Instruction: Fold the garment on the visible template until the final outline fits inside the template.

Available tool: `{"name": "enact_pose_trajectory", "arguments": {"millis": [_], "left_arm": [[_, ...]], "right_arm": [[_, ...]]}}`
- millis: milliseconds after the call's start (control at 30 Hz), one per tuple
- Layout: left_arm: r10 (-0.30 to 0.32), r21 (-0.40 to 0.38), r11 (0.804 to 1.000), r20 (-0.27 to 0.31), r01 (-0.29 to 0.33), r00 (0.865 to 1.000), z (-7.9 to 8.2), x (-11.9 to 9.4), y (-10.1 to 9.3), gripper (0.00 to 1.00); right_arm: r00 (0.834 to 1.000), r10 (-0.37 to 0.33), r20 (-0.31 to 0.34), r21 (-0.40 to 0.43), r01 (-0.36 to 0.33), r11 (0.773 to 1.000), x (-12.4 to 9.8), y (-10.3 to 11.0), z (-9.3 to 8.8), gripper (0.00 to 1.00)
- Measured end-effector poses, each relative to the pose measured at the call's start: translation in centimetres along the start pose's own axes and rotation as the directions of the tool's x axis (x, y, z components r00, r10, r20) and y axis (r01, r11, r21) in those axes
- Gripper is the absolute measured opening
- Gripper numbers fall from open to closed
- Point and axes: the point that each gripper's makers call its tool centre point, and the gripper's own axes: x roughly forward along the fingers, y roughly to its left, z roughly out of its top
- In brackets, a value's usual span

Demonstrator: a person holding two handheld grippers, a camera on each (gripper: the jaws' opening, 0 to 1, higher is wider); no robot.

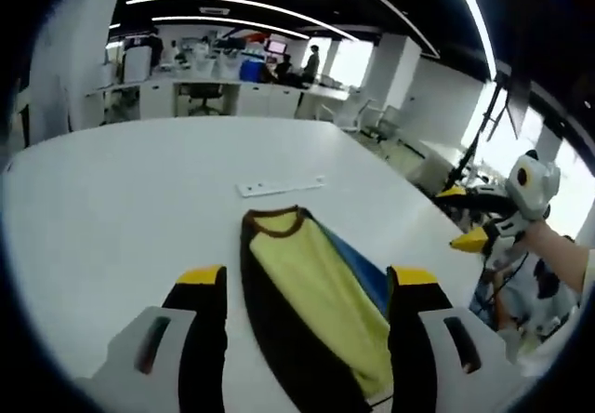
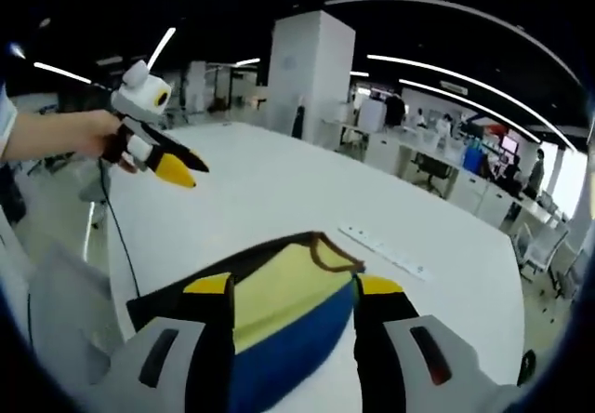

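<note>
A folded garment [image 1: 311, 292], yellow with a black edge, a blue panel and a brown collar, lies flat on the white table [image 1: 139, 190]. My left gripper [image 1: 308, 278] hovers above it, open, with the cloth showing between the jaws but not held. In the right gripper view the same garment [image 2: 279, 292] lies under my right gripper [image 2: 294, 287], which is open too and holds nothing. The right gripper [image 1: 465, 218] also enters the left gripper view from the right, held in a hand. The left gripper [image 2: 172, 166] appears at the upper left of the right gripper view.
A flat white strip [image 1: 279, 187] lies on the table just beyond the collar, also seen as the strip [image 2: 386, 250] in the right gripper view. Office desks and chairs [image 1: 204, 92] stand behind the table. A white pillar [image 2: 311, 69] rises at the back.
</note>
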Motion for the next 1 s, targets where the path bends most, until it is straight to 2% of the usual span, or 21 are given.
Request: {"name": "enact_pose_trajectory", "arguments": {"millis": [400,733,1000], "left_arm": [[0.019,-0.01,1.0,0.047,-0.018,0.999,-0.7,-4.0,-1.5,0.74],[0.049,-0.008,0.999,0.052,-0.049,0.997,-2.9,-6.9,-2.1,0.79],[0.053,0.019,0.998,0.057,-0.054,0.997,-3.8,-8.8,-3.5,0.8]], "right_arm": [[0.999,-0.023,0.03,0.047,0.022,0.999,-3.3,0.9,-0.5,0.54],[0.999,-0.048,0.011,0.092,0.047,0.995,-6.3,1.8,-2.6,0.58],[0.998,-0.067,0.014,0.093,0.065,0.994,-8.2,2.5,-2.7,0.59]]}}
